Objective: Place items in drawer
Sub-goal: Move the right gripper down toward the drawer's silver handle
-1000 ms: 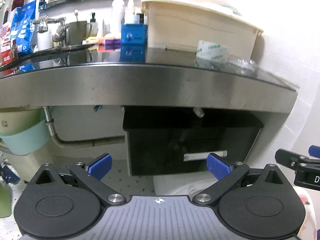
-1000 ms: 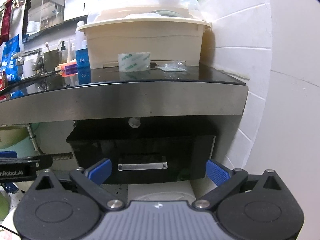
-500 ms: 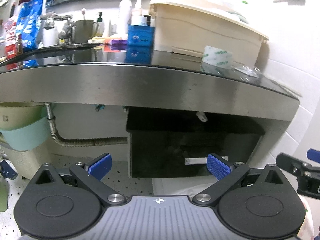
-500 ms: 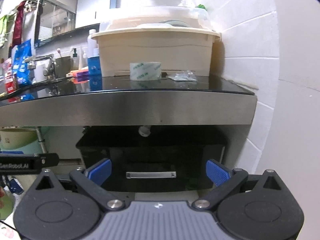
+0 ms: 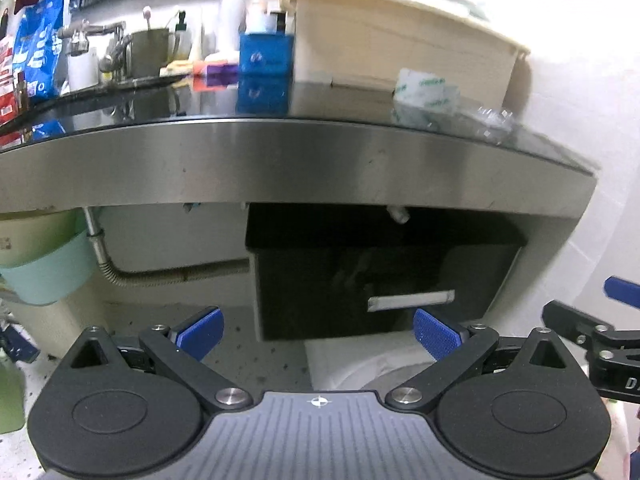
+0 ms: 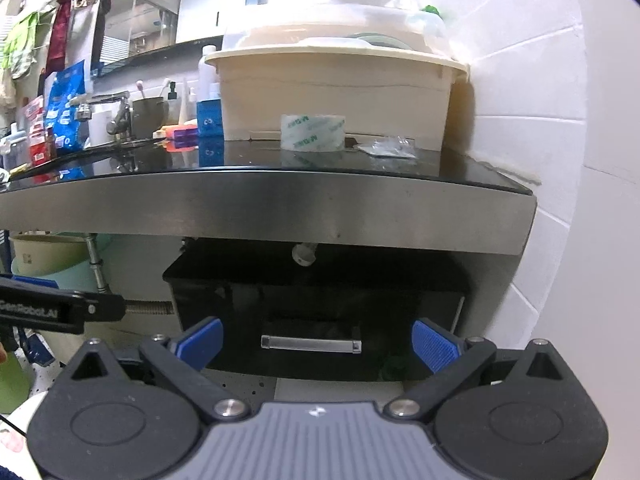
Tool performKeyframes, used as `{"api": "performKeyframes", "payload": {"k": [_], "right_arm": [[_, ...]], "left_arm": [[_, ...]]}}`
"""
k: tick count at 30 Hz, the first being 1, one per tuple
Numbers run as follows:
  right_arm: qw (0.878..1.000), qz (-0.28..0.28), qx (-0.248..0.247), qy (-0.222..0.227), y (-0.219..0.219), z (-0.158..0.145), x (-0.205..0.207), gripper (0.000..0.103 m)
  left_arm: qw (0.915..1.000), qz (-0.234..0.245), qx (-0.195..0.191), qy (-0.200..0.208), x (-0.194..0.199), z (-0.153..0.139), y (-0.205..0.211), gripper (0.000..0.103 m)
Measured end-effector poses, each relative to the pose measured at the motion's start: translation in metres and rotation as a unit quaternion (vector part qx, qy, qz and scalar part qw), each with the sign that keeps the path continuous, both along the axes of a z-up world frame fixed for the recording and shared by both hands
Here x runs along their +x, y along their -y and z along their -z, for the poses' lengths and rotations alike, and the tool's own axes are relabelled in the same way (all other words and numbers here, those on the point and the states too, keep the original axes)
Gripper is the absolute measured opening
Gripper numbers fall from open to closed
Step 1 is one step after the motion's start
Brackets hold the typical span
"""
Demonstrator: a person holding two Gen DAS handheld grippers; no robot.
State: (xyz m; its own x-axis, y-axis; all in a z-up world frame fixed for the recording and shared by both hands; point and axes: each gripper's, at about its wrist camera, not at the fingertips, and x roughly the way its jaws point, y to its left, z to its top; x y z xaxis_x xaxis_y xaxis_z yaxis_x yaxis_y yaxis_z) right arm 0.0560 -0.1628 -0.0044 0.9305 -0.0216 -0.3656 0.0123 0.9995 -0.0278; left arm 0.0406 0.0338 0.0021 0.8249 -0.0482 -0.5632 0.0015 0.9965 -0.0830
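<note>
Drawer (image 6: 316,320) closed | left gripper (image 5: 318,330) jaws wide, empty | right gripper (image 6: 318,340) same

Black countertop (image 6: 256,160) (steel-edged): tape roll (image 6: 313,132), clear packet (image 6: 387,147), beige bin (image 6: 334,98).

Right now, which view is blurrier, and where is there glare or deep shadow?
Left wrist: motion-smeared, the tape roll and blue box soft, the wall at right blown out. Right wrist: sharper, the tape roll crisp. Both: fisheye bows the steel counter edge; the black drawer sits in shadow, its handle still readable.
</note>
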Motion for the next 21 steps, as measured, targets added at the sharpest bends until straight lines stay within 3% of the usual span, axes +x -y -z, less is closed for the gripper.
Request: {"api": "performKeyframes", "payload": {"k": [7,14,19,21], "right_arm": [[1.000,-0.014,0.001,0.009,0.001,-0.009,0.006,0.102],[0.997,-0.038,-0.055,0.026,-0.001,-0.018,0.016,0.102],[0.992,-0.093,-0.067,0.043,0.003,-0.023,0.024,0.101],[0.988,-0.110,-0.098,0.043,0.000,-0.022,0.031,0.100]], "left_arm": [[0.9990,-0.016,0.006,-0.041,0.019,-0.006,-0.008,0.102],[0.9968,-0.006,-0.020,-0.077,0.034,-0.006,-0.014,0.102],[0.9962,-0.005,-0.009,-0.087,0.040,-0.002,-0.012,0.101],[0.9959,-0.003,-0.007,-0.091,0.041,0.000,-0.012,0.101]]}}
